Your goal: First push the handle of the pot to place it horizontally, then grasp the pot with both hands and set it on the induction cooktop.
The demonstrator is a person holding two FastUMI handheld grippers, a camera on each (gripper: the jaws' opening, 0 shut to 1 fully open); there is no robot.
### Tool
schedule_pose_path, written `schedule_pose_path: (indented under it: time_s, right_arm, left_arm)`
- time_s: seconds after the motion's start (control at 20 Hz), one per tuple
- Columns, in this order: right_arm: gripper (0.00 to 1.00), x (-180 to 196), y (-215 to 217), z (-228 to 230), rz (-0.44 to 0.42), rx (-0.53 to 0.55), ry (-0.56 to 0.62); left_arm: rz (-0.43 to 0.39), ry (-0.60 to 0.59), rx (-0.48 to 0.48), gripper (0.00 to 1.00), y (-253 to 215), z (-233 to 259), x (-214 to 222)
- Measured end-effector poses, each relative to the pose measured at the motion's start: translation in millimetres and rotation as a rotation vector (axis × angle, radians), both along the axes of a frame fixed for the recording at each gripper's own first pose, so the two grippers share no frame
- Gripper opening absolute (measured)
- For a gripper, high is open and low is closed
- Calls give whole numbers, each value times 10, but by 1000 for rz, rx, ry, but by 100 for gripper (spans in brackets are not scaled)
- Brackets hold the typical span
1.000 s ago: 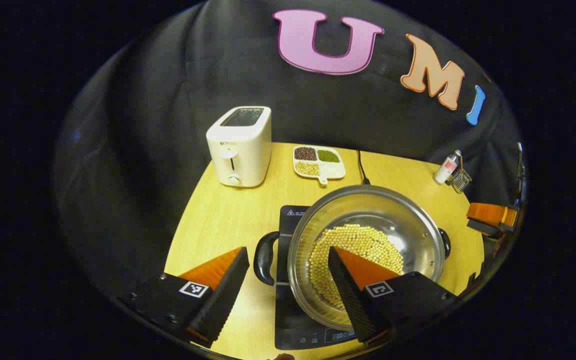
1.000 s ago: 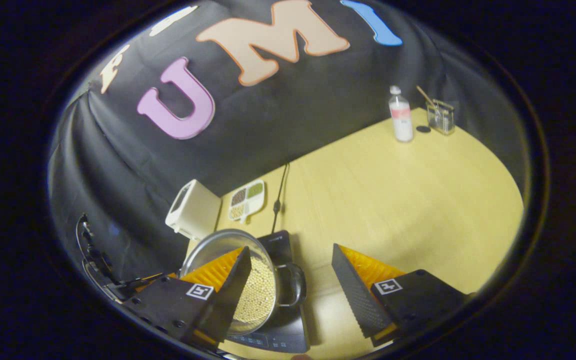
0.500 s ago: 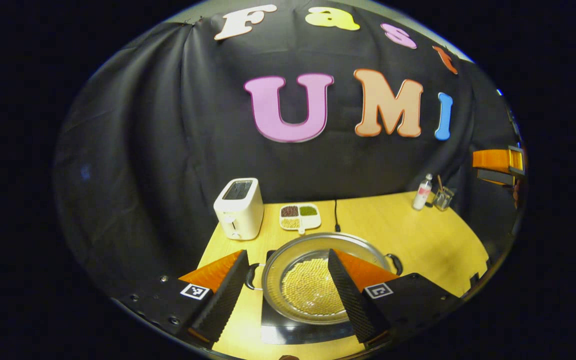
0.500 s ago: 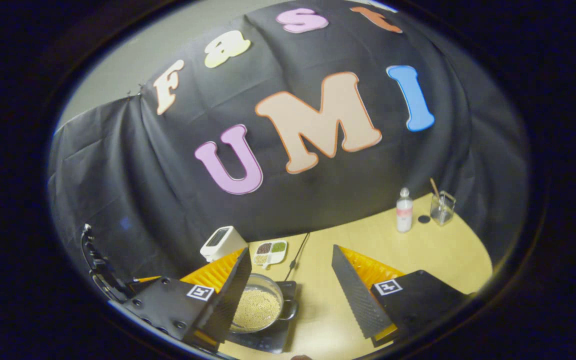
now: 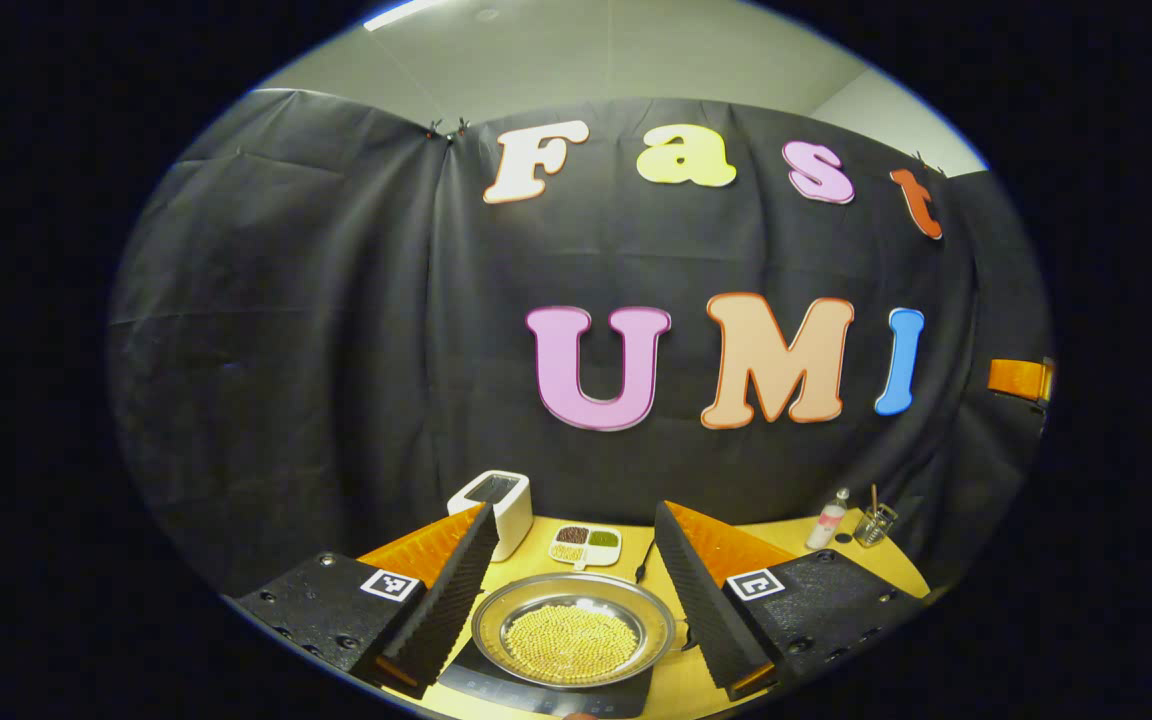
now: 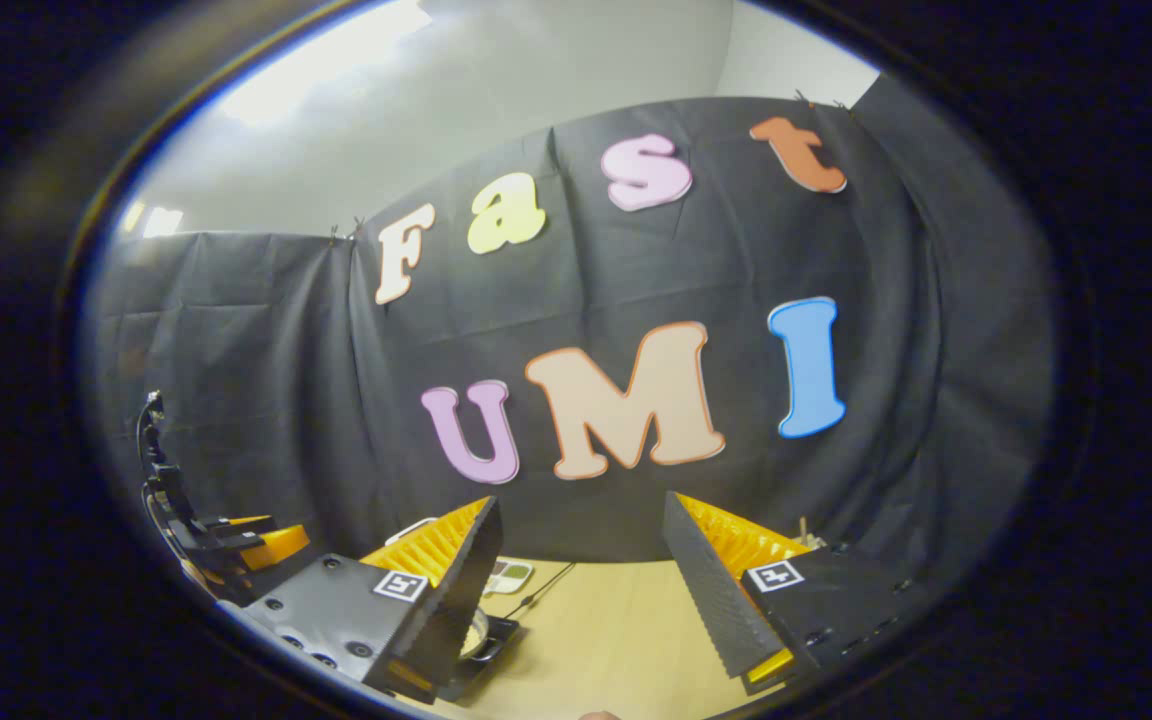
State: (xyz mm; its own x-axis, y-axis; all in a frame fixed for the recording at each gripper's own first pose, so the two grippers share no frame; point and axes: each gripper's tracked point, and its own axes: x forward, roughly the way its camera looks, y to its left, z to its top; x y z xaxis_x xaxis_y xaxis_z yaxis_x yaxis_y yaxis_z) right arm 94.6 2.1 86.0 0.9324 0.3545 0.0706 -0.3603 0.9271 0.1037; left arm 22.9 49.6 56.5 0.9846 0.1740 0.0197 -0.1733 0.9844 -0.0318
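Left gripper view. The pot (image 5: 573, 630), filled with pale beans (image 5: 570, 643), sits on the induction cooktop (image 5: 546, 692) near the front edge of the wooden table (image 5: 816, 562). Bare tabletop lies to the pot's right. Along the table's back edge stand a toaster (image 5: 496, 508), a divided dish (image 5: 584, 545), a bottle (image 5: 827, 520) and a glass holder (image 5: 873, 524). The left gripper (image 5: 570, 580) has its fingers spread wide, holding and touching nothing; the pot shows in the gap between them, farther off.

Right gripper view. The right gripper (image 6: 581, 585) is likewise spread wide and empty. Bare table (image 6: 601, 640) shows between its fingers. A corner of the cooktop (image 6: 496, 636) and pot rim (image 6: 477, 632) shows just beside the left-hand finger (image 6: 451, 600).
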Motion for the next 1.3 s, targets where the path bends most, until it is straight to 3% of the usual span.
schedule_pose_path:
  time_s: [0.15,0.35,0.75,1.3]
  right_arm:
    - [91,-346,-300,44,-21,-40,-41]
    - [91,-529,-614,-77,-75,-98,-43]
    - [92,-873,-864,-463,-80,-50,49]
    - [91,-1009,-1189,-706,-130,-20,92]
  left_arm:
    - [1,-54,-13,96,-340,150,-196]
    - [21,-80,-10,93,-574,211,-367]
    - [90,-95,50,96,-653,225,-671]
    - [6,-94,89,96,-1059,288,-599]
